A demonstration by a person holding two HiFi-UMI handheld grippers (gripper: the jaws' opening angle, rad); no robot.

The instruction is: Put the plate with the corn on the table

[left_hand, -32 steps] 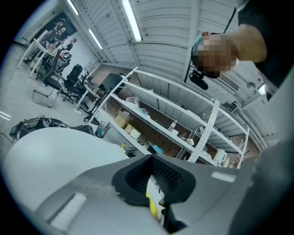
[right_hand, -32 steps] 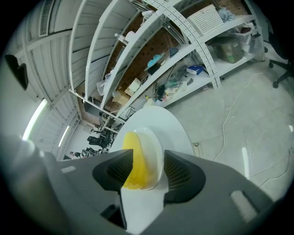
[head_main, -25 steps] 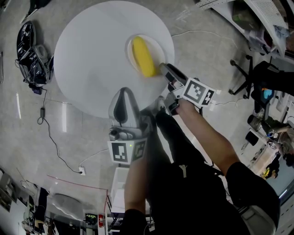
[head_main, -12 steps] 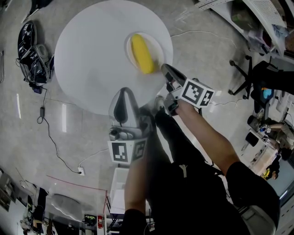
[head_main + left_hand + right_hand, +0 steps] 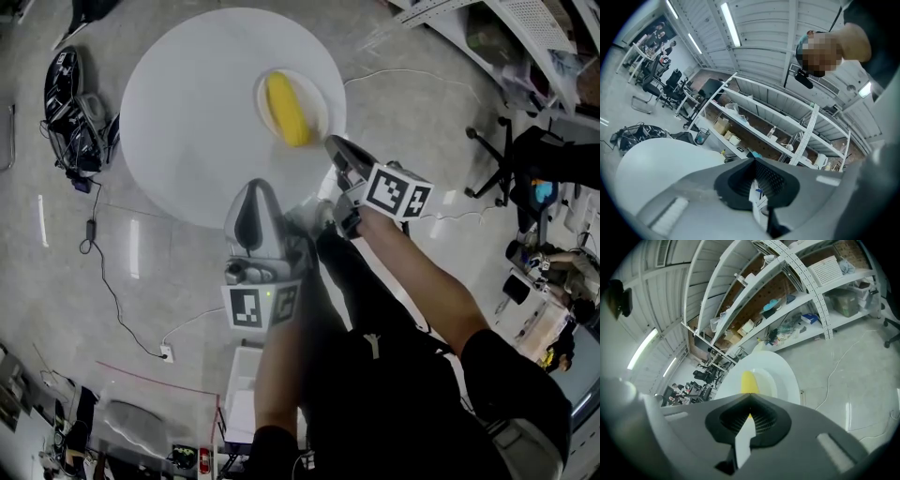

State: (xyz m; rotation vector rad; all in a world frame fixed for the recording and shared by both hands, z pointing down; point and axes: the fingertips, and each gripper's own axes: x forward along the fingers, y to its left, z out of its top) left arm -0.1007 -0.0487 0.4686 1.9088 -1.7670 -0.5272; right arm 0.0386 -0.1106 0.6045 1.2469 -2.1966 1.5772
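Jaws pressed together, empty, on right gripper [image 5: 331, 143] and left gripper [image 5: 255, 187]; plate [image 5: 320, 97] with corn [image 5: 288, 111] on table [image 5: 187, 112].

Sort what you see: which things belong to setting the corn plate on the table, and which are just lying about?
Job in hand: plate, corn, round table, right gripper.
Lying about: black gear pile, office chair, shelving.

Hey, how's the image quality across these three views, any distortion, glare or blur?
Head view: fisheye bend at the edges, glare streaks on the floor, corn sharp. Left gripper view: heavy warp, shelves curve, ceiling lights blown out. Right gripper view: same warp, white plate barely separates from the white table.
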